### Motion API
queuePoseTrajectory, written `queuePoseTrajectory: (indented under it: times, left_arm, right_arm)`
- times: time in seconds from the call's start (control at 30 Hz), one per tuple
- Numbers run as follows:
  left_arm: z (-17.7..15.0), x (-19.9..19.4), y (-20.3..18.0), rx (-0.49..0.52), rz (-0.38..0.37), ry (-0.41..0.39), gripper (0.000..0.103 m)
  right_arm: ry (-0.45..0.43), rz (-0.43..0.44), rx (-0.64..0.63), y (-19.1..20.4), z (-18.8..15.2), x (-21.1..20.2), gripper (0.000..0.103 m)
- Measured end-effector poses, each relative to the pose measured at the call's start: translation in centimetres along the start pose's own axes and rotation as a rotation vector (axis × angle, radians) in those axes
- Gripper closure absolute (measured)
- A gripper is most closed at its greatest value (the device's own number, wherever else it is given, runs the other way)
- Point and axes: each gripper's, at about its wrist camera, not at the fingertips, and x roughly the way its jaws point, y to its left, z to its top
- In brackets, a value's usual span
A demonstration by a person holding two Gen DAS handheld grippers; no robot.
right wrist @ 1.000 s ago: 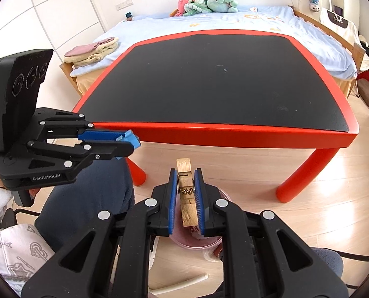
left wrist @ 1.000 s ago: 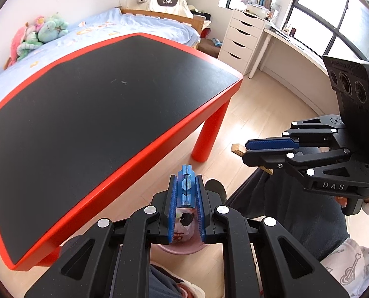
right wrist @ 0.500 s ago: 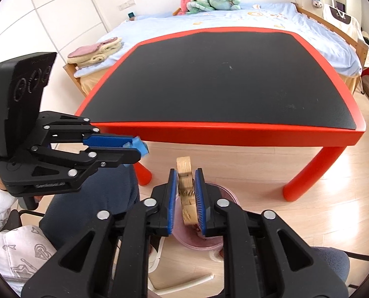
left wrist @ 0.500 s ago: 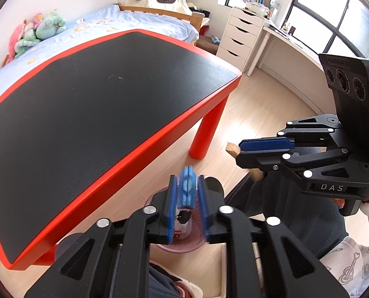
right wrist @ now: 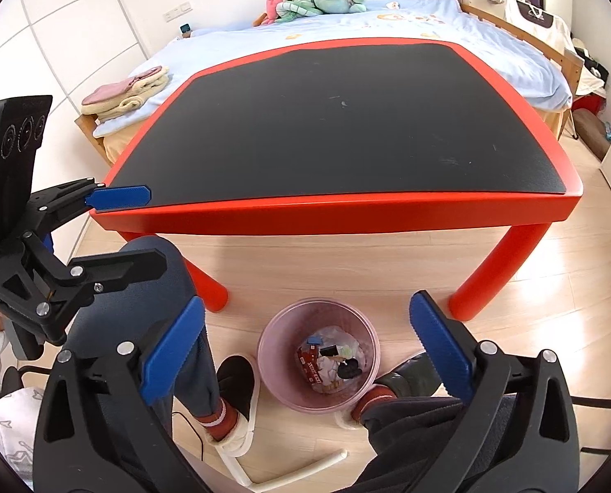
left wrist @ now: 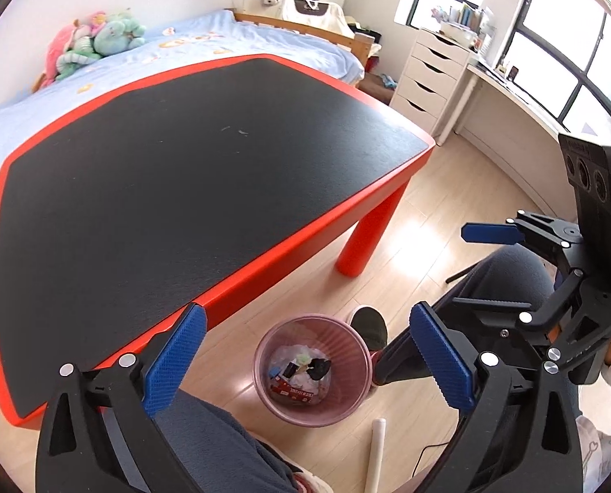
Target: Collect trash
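A pink translucent trash bin (left wrist: 311, 369) stands on the wood floor in front of the red table, between the person's feet; it also shows in the right wrist view (right wrist: 317, 353). It holds several bits of trash, among them a red wrapper (left wrist: 291, 391) and a small blue piece (right wrist: 313, 341). My left gripper (left wrist: 305, 363) is open and empty above the bin. My right gripper (right wrist: 307, 349) is open and empty above the bin too. The right gripper shows at the right of the left wrist view (left wrist: 494, 271), the left gripper at the left of the right wrist view (right wrist: 116, 230).
The red table with a black top (left wrist: 190, 172) stands just beyond the bin, its legs (right wrist: 494, 271) near it. The person's knees and slippered feet (right wrist: 231, 390) flank the bin. A bed (right wrist: 346, 24) lies behind the table, white drawers (left wrist: 432, 82) at the right.
Both grippers have opened wide. The blue clip that was in the left gripper and the wooden clothespin that was in the right are gone from the jaws. The bin is now in full view.
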Motion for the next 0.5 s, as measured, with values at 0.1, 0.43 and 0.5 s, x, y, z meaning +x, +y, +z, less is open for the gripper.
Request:
queuePoseTrajectory:
  times: [0.1, 0.43, 0.5]
  left_arm:
    - [0.2, -0.2, 0.2, -0.016, 0.006, -0.003, 0.008]
    - [1.0, -1.3, 0.5, -0.04, 0.026, -0.034, 0.008]
    - [1.3, -1.7, 0.8, -0.042, 0.038, -0.048, 0.008]
  right_arm:
    - [0.0, -0.001, 0.014, 0.0, 0.1, -0.2, 0.004]
    - [-0.019, 0.002, 0.021, 0.3, 1.2, -1.2, 0.003]
    - [-0.029, -0.012, 0.015, 0.3, 1.9, -1.5, 0.003]
